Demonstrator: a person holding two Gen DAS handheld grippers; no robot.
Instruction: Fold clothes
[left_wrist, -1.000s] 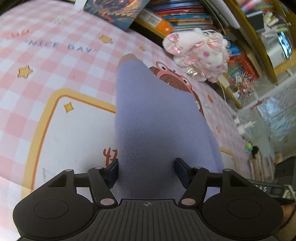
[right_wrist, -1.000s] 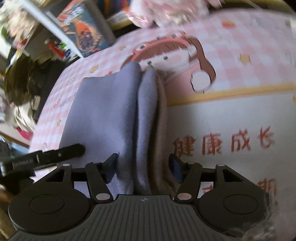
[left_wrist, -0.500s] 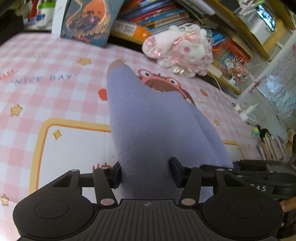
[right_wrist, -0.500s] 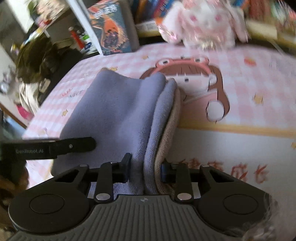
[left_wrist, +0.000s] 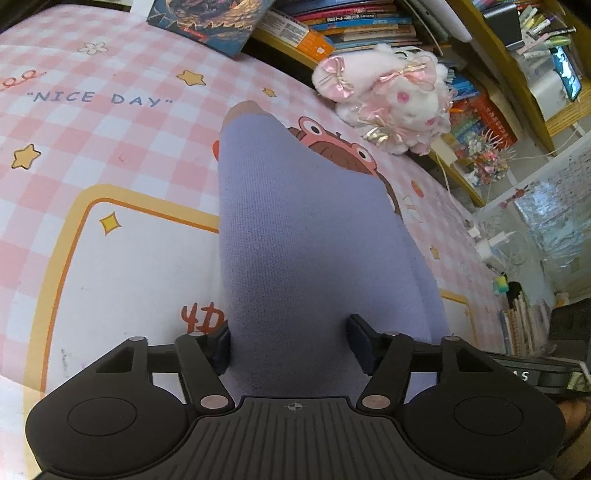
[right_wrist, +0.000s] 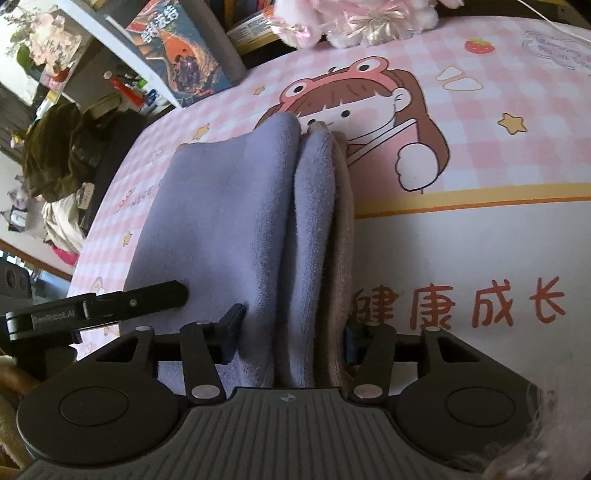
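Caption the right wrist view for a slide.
Right hand-held gripper straddling folded lilac cloth on a pink checked mat.

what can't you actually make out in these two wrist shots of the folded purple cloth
- Near end of the folded lavender knit garment: both views, hidden behind each tool's black body.
- Left tool grip: its pads flank the cloth, but actual pressing contact cannot be told.
- Right tool: the right pad is mostly hidden by the beige inner layer.
- Fluffy white-and-pink plush toy: cut off by the top edge in the right wrist view.
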